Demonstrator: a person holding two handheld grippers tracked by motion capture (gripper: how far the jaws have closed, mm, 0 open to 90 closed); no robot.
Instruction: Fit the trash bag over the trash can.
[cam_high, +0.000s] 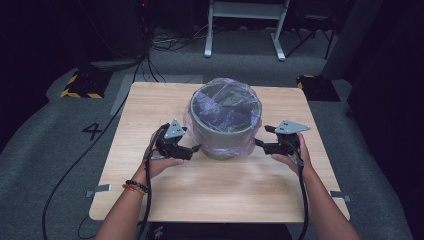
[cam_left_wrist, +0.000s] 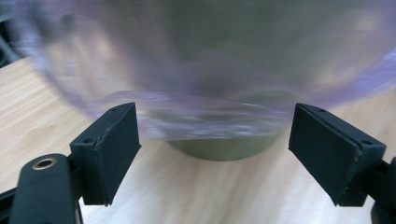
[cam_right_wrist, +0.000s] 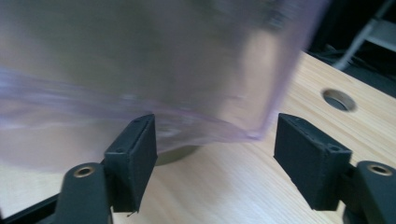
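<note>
Left gripper view and right gripper view both show wide, empty jaws just short of the thin purple plastic bag liner (cam_high: 223, 107), probably light, limp and slippery, best pinched by its loose hanging hem, draped over the round grey plastic bin (cam_high: 220, 135) mid-table.
</note>
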